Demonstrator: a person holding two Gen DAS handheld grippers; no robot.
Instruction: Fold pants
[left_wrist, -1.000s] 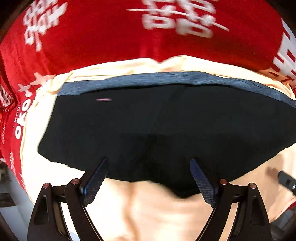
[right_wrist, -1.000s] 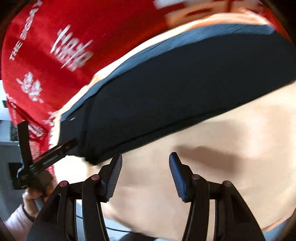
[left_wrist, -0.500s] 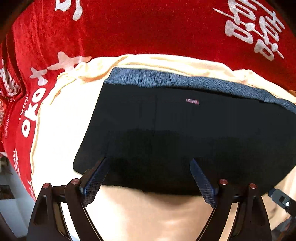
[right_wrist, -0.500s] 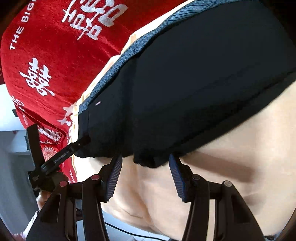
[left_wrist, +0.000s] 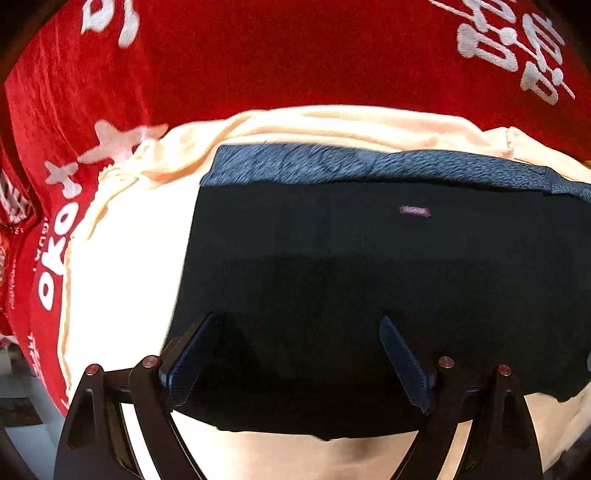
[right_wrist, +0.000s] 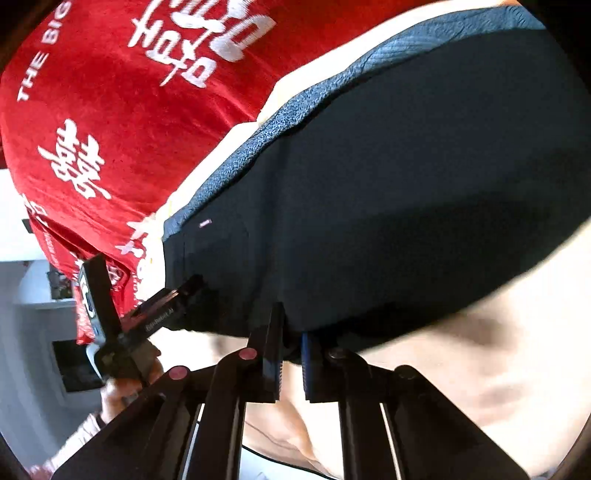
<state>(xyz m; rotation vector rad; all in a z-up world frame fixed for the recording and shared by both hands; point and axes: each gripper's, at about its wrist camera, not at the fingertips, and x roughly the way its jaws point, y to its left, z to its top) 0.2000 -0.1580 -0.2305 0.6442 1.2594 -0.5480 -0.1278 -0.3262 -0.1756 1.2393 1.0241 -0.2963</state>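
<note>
In the left wrist view, the left gripper (left_wrist: 295, 362) hangs over the pants (left_wrist: 369, 266) with its jaws wide apart. Both fingers (left_wrist: 184, 369) stand above the near part of the dark fabric, and it is not clear if they touch it; nothing is clamped. The pants lie flat on a cream cloth (left_wrist: 122, 258), with the blue-grey waistband (left_wrist: 369, 164) at the far edge and a small pink label (left_wrist: 415, 211) just below it. Under the cream cloth is a red cloth (left_wrist: 295, 55) with white print.

In the right wrist view, the right gripper (right_wrist: 291, 354) has just been closing, and its jaws are now clenched on the near edge of the pants (right_wrist: 406, 184). The fabric sits between the two pads. To the left, the left gripper (right_wrist: 162, 310) is seen at the corner of the pants, held by a hand (right_wrist: 122, 387). The waistband (right_wrist: 295, 110) runs along the far side, next to the red cloth (right_wrist: 129, 129), and the cream cloth (right_wrist: 498, 350) shows on the right
</note>
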